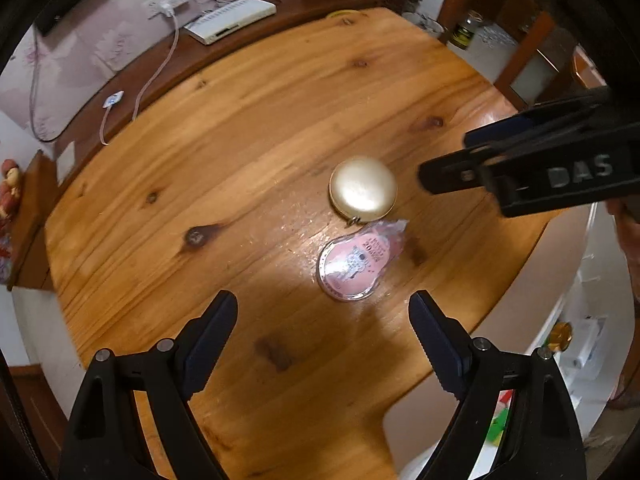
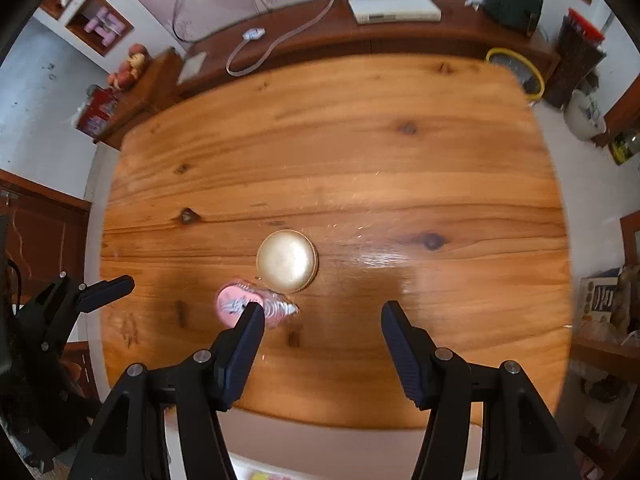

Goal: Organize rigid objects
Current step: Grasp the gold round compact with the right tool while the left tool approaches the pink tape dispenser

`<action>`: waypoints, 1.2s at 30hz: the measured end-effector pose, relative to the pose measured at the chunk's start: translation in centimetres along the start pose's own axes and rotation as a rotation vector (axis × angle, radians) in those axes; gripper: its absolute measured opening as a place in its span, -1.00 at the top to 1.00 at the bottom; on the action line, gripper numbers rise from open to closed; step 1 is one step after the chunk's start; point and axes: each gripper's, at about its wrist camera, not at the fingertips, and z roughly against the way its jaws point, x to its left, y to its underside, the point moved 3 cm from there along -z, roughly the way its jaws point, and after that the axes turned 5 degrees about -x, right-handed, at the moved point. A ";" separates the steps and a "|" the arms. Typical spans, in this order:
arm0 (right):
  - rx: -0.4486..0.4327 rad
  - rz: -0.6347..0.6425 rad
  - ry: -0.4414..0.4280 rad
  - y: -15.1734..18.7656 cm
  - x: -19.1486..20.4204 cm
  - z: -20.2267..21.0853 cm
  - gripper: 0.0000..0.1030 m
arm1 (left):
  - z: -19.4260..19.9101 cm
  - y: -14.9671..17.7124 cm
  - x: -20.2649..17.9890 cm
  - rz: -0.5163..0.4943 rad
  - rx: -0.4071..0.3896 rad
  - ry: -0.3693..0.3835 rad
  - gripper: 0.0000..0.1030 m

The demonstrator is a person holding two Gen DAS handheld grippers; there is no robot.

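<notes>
Wooden table bearing two small items near its front middle: a round cream-coloured case and, just beside it on the near side, a flat pink packet in clear wrapping. The two lie close together, perhaps touching at the case's small metal loop. The left gripper hangs above the table, jaws spread wide and empty, the packet lying just ahead of the gap. The right gripper is likewise wide open and holds nothing, with the case just ahead of it. Both appear poised to pick up an item; neither is touched.
</notes>
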 end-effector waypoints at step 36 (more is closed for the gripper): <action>0.035 -0.107 0.095 0.6 -5.5 -5.6 -0.04 | -6.4 -1.1 -1.8 -0.204 0.087 0.013 -0.59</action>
